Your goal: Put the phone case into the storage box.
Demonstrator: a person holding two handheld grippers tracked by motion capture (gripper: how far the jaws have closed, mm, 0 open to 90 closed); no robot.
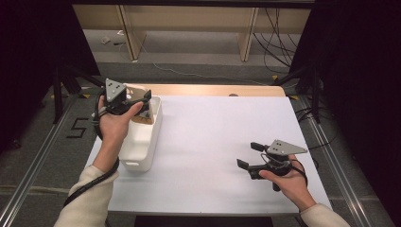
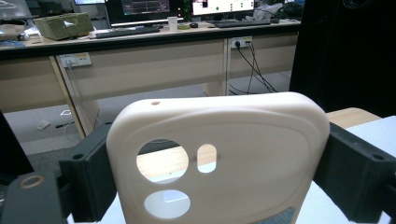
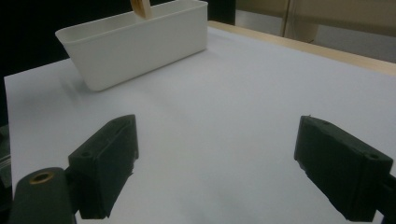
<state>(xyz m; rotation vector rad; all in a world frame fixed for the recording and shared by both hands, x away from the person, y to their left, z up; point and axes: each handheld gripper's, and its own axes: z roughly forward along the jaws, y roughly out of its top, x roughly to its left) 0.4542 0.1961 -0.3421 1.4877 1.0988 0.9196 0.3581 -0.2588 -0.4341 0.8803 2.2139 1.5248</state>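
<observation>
The cream phone case (image 2: 219, 158) stands upright between my left gripper's (image 2: 219, 186) two black jaws, which press on its left and right edges, so I am holding it; it takes the middle and lower part of the left gripper view, and its bottom is cut off by the frame edge. Through its camera holes I see the wooden table edge behind. In the high view the case (image 1: 139, 97) is in the upper left, partly hidden behind my left hand (image 1: 116, 120) and the gripper, above the far end of the white bin (image 1: 144, 142); I cannot tell if it touches the bin. My right gripper (image 1: 249, 155) is at the lower right of the high view, well apart from the case, with jaws wide and nothing between them, over the white table sheet (image 1: 213, 137). In the right gripper view the bin (image 3: 135, 42) is at the upper left, and one tan piece (image 3: 141, 8) above its rim is cut off by the top edge.
</observation>
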